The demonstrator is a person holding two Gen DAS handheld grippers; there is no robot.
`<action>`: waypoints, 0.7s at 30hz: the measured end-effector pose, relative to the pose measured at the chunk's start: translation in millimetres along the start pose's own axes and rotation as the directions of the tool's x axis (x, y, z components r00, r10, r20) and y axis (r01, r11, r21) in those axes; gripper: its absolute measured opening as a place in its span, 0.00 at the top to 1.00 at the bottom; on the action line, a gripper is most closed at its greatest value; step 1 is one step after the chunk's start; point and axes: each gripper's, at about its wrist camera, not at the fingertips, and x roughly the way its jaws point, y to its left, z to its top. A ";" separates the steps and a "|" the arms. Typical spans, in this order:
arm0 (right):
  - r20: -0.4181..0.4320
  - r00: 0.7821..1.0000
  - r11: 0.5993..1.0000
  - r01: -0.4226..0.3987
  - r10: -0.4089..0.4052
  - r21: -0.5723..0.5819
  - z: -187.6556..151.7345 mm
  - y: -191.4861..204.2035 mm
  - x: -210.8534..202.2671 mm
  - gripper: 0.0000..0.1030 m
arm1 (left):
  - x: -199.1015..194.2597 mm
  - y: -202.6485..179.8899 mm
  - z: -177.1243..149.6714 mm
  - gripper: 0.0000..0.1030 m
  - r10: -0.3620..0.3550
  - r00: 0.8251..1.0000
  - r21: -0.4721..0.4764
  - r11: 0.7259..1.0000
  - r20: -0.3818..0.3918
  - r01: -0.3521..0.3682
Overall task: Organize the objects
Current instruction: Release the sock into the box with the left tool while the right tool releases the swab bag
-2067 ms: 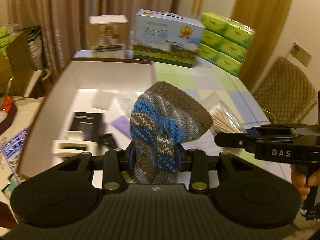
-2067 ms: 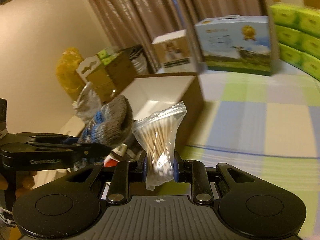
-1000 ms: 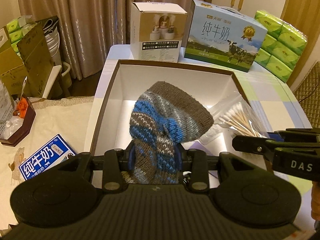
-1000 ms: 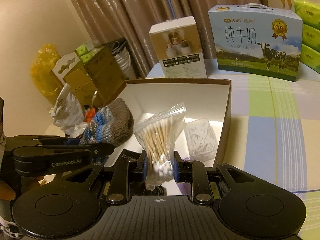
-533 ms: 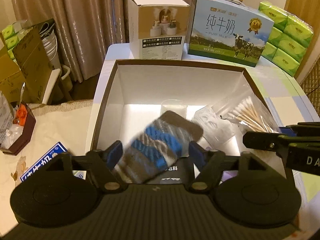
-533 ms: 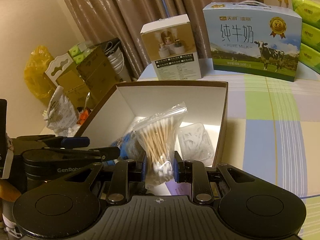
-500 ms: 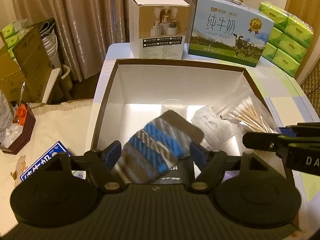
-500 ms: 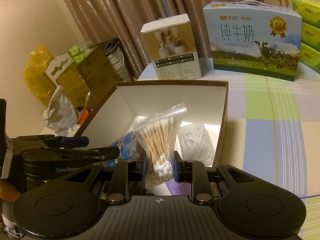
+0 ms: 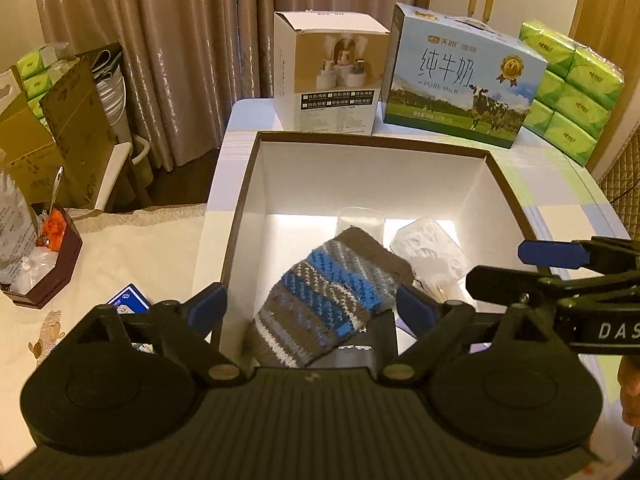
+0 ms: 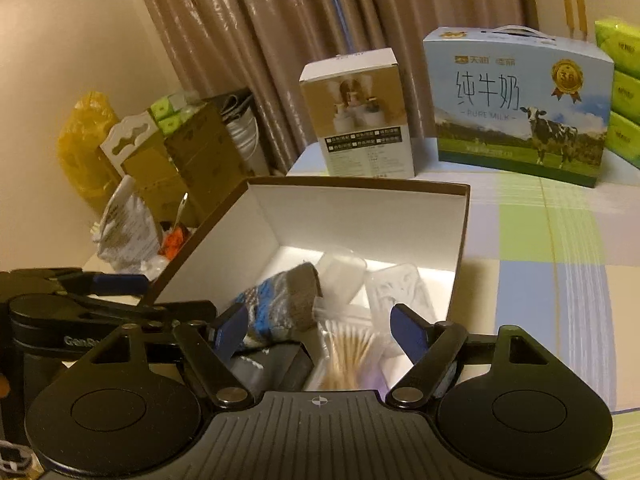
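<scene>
A grey, blue and white knitted sock (image 9: 332,292) lies loose inside the white open box (image 9: 372,176), on other items. My left gripper (image 9: 312,306) hovers over it; its jaws are opening wide and neither pad touches the sock. In the right wrist view the sock (image 10: 276,304) rests near the left wall of the box (image 10: 360,216). A clear bag of cotton swabs (image 10: 352,348), blurred, sits low in the box between the fingers of my right gripper (image 10: 320,328). Those jaws are opening too, with both pads clear of the bag.
Inside the box are a clear cup (image 9: 360,220), a plastic bag of white pieces (image 9: 428,244) and a black item (image 9: 356,354). Behind it stand a white product box (image 9: 332,80), a milk carton (image 9: 464,92) and green tissue packs (image 9: 572,88). A brown tray (image 9: 48,256) sits at the left.
Both grippers went from shut to open. The sock dropped from the left gripper into the box, and the swab bag slipped down out of the right gripper's grip.
</scene>
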 end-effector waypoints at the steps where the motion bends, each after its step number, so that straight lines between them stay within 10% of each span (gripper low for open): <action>1: 0.001 1.000 1.000 -0.002 0.002 -0.004 -1.2 0.1 -2.9 0.24 | -2.9 -0.3 -0.7 0.10 0.002 1.000 0.002 1.000 0.004 -0.002; 21: 0.000 0.996 0.996 0.090 -0.090 0.000 -36.2 2.5 -68.7 0.02 | -61.3 -18.5 -32.2 0.01 0.011 1.000 -0.009 1.000 0.024 -0.011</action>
